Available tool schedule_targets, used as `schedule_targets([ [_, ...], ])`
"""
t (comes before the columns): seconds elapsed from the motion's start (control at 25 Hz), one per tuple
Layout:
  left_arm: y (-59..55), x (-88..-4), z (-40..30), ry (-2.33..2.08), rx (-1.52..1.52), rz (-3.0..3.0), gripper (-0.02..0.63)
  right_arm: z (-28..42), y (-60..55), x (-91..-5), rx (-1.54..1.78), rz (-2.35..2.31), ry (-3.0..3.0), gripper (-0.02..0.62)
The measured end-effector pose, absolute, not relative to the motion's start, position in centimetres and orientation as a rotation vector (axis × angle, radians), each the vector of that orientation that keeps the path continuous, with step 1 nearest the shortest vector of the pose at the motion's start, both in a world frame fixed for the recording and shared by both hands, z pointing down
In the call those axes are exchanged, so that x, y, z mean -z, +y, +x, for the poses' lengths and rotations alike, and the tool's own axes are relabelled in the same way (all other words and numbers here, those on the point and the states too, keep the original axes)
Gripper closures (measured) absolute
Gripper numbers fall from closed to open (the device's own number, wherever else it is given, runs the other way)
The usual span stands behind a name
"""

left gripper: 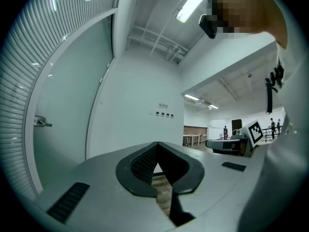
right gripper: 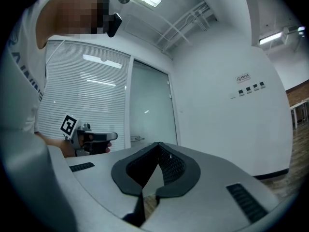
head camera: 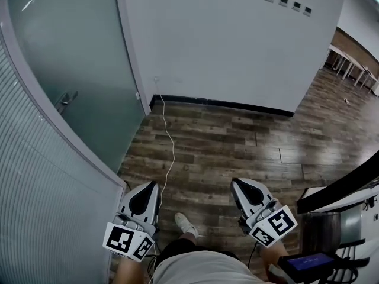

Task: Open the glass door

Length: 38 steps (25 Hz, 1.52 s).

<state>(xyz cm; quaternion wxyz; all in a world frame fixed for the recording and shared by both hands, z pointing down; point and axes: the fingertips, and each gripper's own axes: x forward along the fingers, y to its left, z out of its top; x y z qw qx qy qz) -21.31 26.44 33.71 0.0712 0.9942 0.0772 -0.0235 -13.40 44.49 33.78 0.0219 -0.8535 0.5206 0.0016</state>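
Observation:
The frosted glass door (head camera: 71, 58) stands at the upper left in the head view, with a metal lever handle (head camera: 66, 101) on its left side. It looks closed in its frame. Both grippers are held low over the wooden floor, well short of the door. My left gripper (head camera: 151, 186) is shut with nothing in it, and so is my right gripper (head camera: 235, 183). In the left gripper view the jaws (left gripper: 157, 146) meet at their tips, and the handle (left gripper: 42, 122) shows far left. In the right gripper view the jaws (right gripper: 158, 145) are also shut, with the handle (right gripper: 136, 138) ahead.
A partition with blinds (head camera: 35, 206) runs along the left beside the door. A white wall (head camera: 237, 40) faces me, and a thin white cable (head camera: 169, 141) trails across the floor. A dark bin and equipment (head camera: 323, 232) stand at the right. My shoe (head camera: 186, 223) shows below.

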Motion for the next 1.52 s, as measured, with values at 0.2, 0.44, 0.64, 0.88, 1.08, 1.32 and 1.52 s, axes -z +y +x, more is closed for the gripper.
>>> schedule_targets([
  [0.2,22.1,-32.7,-15.6,0.173,0.071,2.996,0.607,-6.9,39.5,-32.5,-0.010,-2.593,1.671,0.594],
  [0.44,13.4,-32.5,-11.3,0.048,0.084,2.997,0.607,-1.2,29.6,-32.0,-0.021,-2.516,1.784,0.595],
  [0.64,7.7,-33.1,-10.3,-0.094,0.098,3.006,0.607,0.4,22.8,-32.7,-0.010,-2.436,1.932,0.594],
  [0.88,1.6,-33.9,-11.2,-0.323,0.107,2.968,0.607,2.5,15.1,-33.1,0.022,-2.318,2.087,0.594],
  [1.08,-3.1,-34.9,-11.4,-0.512,0.101,2.924,0.607,4.2,8.9,-33.4,0.023,-2.189,2.214,0.594],
  [1.32,-7.5,-33.9,-7.0,-0.692,0.101,2.896,0.607,9.9,2.3,-32.8,0.039,-2.037,2.331,0.594],
  [1.52,-11.1,-34.2,-2.2,-0.846,0.122,2.860,0.607,15.8,-2.8,-33.5,0.057,-1.919,2.434,0.595],
])
